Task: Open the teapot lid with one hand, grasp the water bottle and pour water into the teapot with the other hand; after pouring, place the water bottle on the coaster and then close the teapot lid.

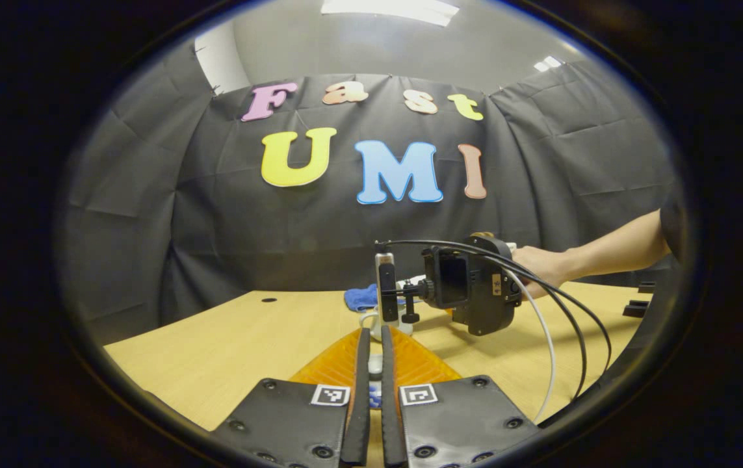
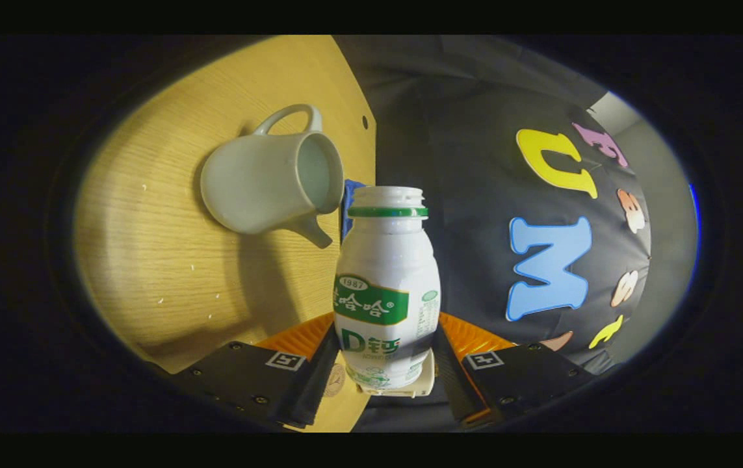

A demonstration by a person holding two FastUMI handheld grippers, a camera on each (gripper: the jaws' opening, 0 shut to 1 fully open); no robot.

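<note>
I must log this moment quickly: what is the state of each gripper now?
Left gripper: closed on a small white piece, probably the teapot lid.
Right gripper: closed on the white plastic water bottle, tilted toward the white ceramic teapot.

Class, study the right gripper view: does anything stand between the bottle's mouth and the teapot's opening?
Nothing visible does. The bottle, gripped in the right claw, is uncapped, and its mouth sits close beside the teapot, whose opening is lidless.
</note>
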